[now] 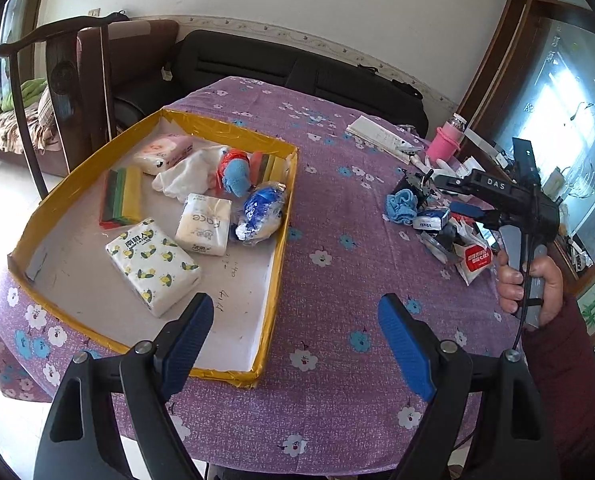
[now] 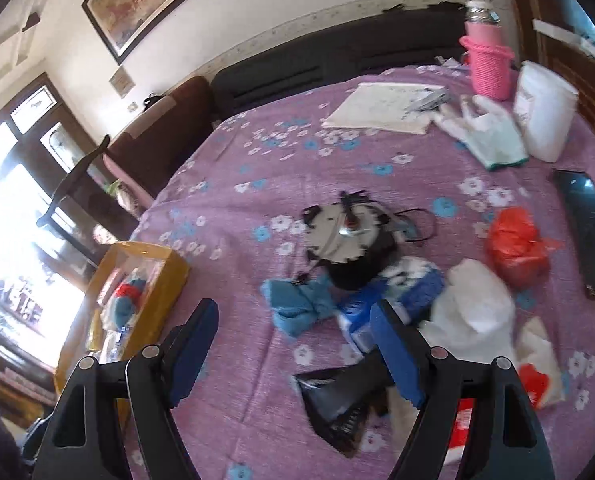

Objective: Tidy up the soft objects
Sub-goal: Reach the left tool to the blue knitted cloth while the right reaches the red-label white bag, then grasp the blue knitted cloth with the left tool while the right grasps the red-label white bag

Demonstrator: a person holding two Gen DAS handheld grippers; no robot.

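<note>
Counter (image 1: 337, 208): covered by a purple cloth with white and blue flowers.

Yellow-rimmed tray (image 1: 225, 128): set on the counter's left part as seen from the left wrist view; white floor. Contents are listed as follows:
- lemon-print tissue pack (image 1: 153, 266), nearest the camera;
- white tissue pack (image 1: 204, 224), just beside it;
- blue-and-white wrapped bundle (image 1: 259, 212), against the right wall;
- striped sponge stack (image 1: 122, 196), toward the left wall;
- pink-and-white pack (image 1: 163, 154), at the far end;
- white cloth (image 1: 185, 172), with a blue plush item (image 1: 236, 178) partly in red wrapping beside it;
- second sponge stack (image 1: 271, 164), in the far right corner.

Loose pile, outside the tray, on the counter's right part: blue cloth (image 2: 297, 306), blue-and-white packet (image 2: 397, 292), white bag (image 2: 477, 304), red bag (image 2: 517, 246), black round object (image 2: 353, 252), black pouch (image 2: 337, 400). Much of this is blurred in the right wrist view.

Further back: pink bottle (image 2: 487, 60), white glove (image 2: 485, 132), paper sheet (image 2: 381, 108), dark phone (image 2: 589, 232).

Left gripper (image 1: 295, 332): fingers spread wide, nothing between them, held above the tray's near right corner.

Right gripper (image 2: 295, 340): fingers released, nothing gripped, held over the loose pile; its handle is seen in a hand (image 1: 529, 284) with a dark red sleeve.
</note>
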